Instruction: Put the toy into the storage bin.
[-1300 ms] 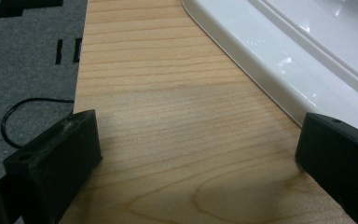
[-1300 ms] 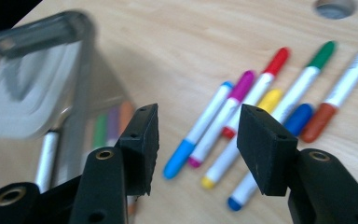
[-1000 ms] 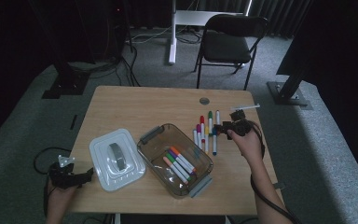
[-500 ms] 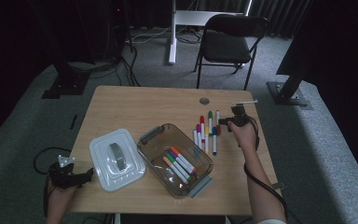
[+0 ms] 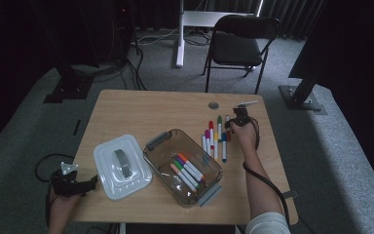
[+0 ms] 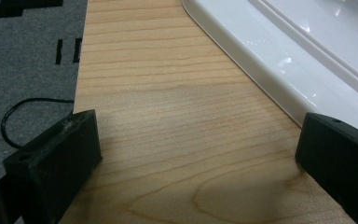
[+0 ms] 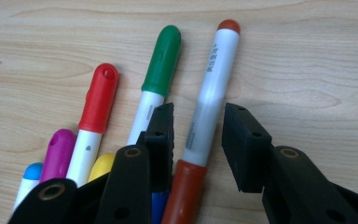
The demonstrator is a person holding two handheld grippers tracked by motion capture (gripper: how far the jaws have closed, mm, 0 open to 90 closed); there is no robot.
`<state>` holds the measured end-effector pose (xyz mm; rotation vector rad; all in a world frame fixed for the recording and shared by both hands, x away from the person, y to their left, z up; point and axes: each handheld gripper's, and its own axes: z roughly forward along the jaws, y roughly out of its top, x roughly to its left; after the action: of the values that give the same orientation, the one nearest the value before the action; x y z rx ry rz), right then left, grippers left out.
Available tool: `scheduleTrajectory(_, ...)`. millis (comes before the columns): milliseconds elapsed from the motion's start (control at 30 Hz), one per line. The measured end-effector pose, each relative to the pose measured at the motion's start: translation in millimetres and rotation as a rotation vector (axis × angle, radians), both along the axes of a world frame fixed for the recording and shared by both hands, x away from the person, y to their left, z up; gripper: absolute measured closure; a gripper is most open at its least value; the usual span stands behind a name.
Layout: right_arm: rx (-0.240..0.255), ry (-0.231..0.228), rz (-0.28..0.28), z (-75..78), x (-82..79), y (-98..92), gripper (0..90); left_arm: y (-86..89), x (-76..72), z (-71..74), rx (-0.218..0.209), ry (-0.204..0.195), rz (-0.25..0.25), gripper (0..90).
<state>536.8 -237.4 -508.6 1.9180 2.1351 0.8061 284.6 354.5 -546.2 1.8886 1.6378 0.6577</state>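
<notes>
Light wood-grain worktop (image 7: pixel 307 56), smooth, satin sheen. White-barrelled brown-capped plastic marker (image 7: pixel 209 102), glossy barrel with printed text; green-capped plastic marker (image 7: pixel 161 60) and red-capped plastic marker (image 7: pixel 100 95), caps smooth, semi-gloss. Black matt plastic jaws, slightly grainy, with small holes. White rectangular plastic lid (image 6: pixel 307 51), very glossy, bright reflections. Clear brownish plastic container (image 5: pixel 182 165), shiny. Grey carpet floor (image 6: pixel 28 60), rough, matt.

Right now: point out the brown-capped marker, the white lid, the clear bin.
brown-capped marker (image 7: pixel 209 100), right gripper view, on its white barrel.
white lid (image 5: pixel 108 176), high view, on its flat rim.
clear bin (image 5: pixel 152 155), high view, on its left wall.
</notes>
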Motion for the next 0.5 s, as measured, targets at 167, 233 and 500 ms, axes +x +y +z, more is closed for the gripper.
scheduleTrajectory(167,-0.018,0.016,-0.008,-4.7,-0.4,-0.2,65.3,0.2,0.1,0.0,0.0,0.0,-0.002,0.5)
scheduleTrajectory(233,-0.022,0.022,-0.01,-7.2,-0.2,-0.4,65.9,0.2,0.1,0.0,0.0,0.0,-0.003,0.5)
scheduleTrajectory(500,-0.085,0.036,-0.052,-6.8,-1.7,-8.8,76.1,0.2,0.1,0.0,0.0,0.0,-0.002,0.5)
